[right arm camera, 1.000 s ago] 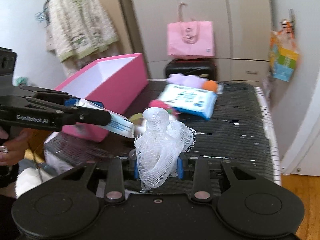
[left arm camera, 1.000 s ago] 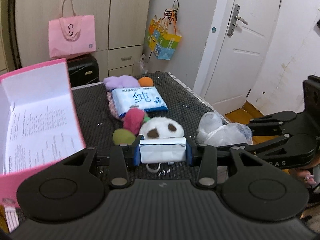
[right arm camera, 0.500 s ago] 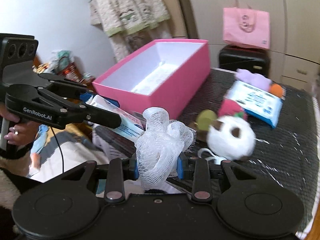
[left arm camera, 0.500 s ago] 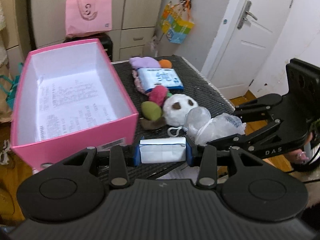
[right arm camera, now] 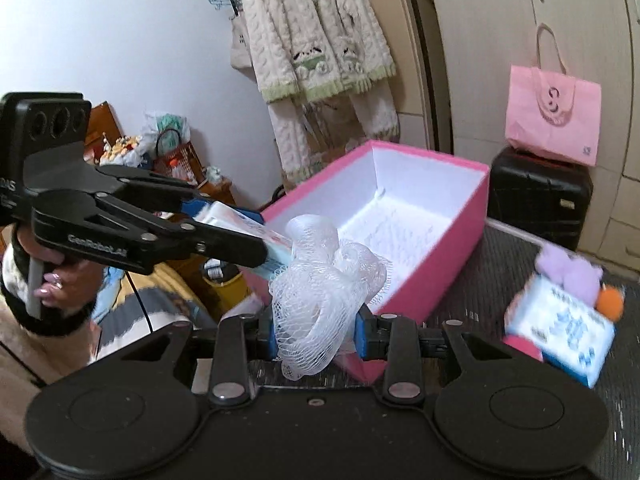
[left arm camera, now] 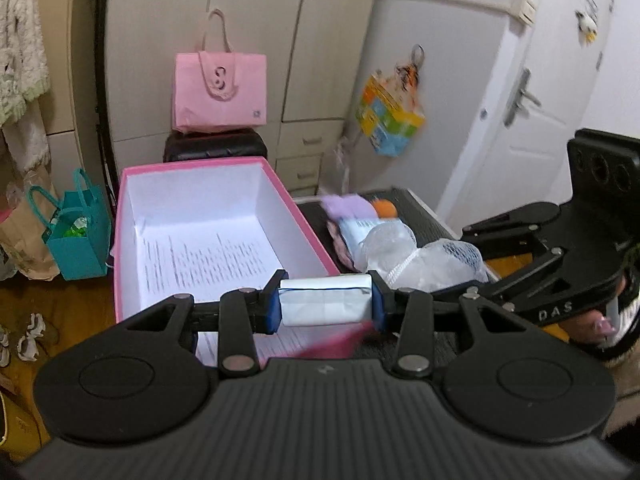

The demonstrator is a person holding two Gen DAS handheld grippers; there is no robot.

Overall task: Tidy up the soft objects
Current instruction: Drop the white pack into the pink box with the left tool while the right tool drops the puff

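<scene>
A black mesh-covered table top point(right arm camera: 500, 280) is seen in a bedroom fitted with beige wardrobe doors point(left arm camera: 248, 40), and an open pink rectangular cardboard box with a white lining point(left arm camera: 208, 216) is set on it as the landmark. Behind the box, a pink paper carrier bag point(left arm camera: 220, 88) is perched on a black case point(left arm camera: 214, 148). To the right of the box, a blue-and-white pack of wipes point(right arm camera: 560, 328) lies beside a lilac plush toy point(right arm camera: 568, 268). At the box's near end, a small white wrapped tissue packet point(left arm camera: 326, 300) is clamped in the left gripper point(left arm camera: 326, 304). A white mesh bath pouf point(right arm camera: 320, 292) is pinched in the closed right gripper point(right arm camera: 316, 332) by the box's near corner.
</scene>
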